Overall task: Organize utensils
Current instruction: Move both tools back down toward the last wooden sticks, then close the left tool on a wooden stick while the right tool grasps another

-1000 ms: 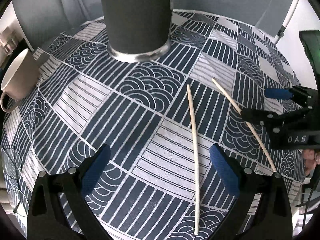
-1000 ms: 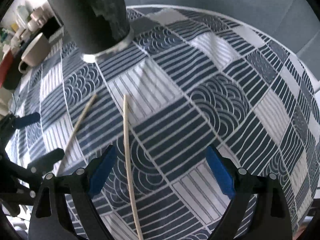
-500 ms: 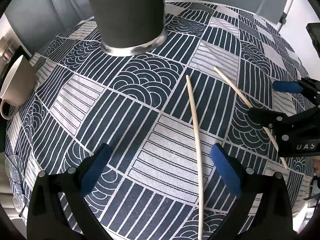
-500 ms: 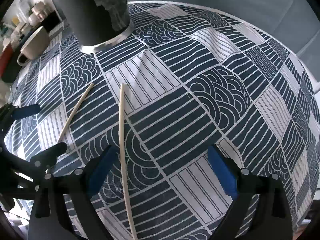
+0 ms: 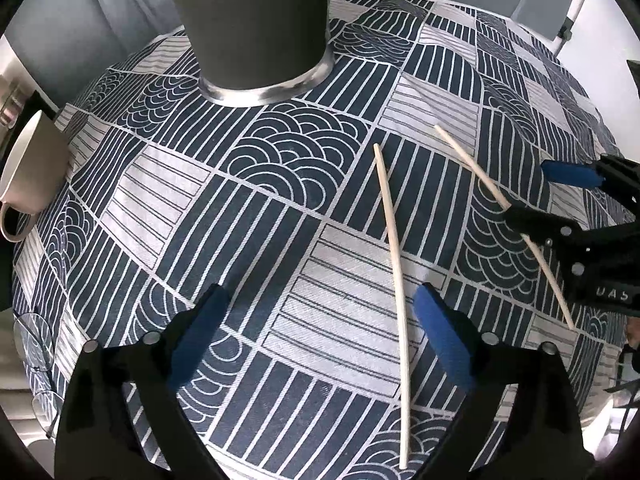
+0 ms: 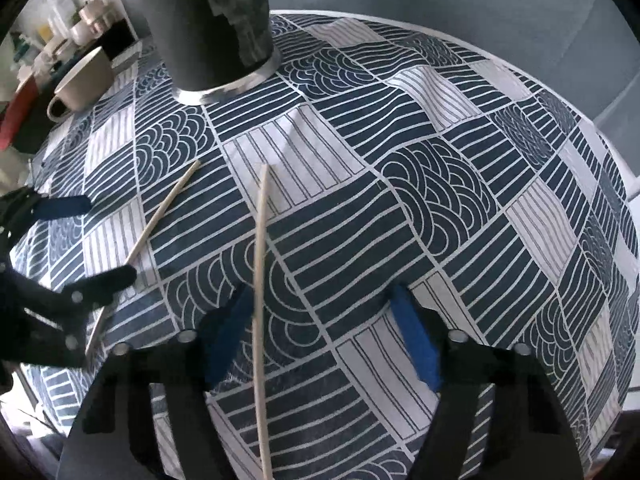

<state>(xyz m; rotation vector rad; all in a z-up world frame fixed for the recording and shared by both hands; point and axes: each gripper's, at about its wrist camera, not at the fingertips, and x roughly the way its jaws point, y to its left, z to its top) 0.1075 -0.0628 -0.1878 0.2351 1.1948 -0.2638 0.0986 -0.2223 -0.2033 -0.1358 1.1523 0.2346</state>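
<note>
Two pale wooden chopsticks lie apart on the patterned tablecloth (image 5: 256, 216), in front of a tall dark grey holder (image 5: 248, 20) with a silver base. One chopstick (image 5: 394, 240) lies between the fingers of my left gripper (image 5: 320, 340), close to its right pad; the jaws are closing, and no pad presses on it. The other chopstick (image 6: 260, 260) runs between the fingers of my right gripper (image 6: 320, 336), right beside its left pad; these jaws are closing too, with the right pad still far off. Each gripper shows in the other's view: left gripper (image 6: 110, 238), right gripper (image 5: 526, 190).
A beige mug (image 5: 28, 176) stands at the left edge of the table, also seen as mug (image 6: 84, 80). A clear glass (image 5: 32, 332) is at the lower left. Cluttered shelves (image 6: 60, 36) lie beyond. The round table's edge curves along the far right.
The right gripper's pads have drawn much closer together, the left one now next to its chopstick. The left gripper's pads have narrowed slightly. Both chopsticks lie where they were.
</note>
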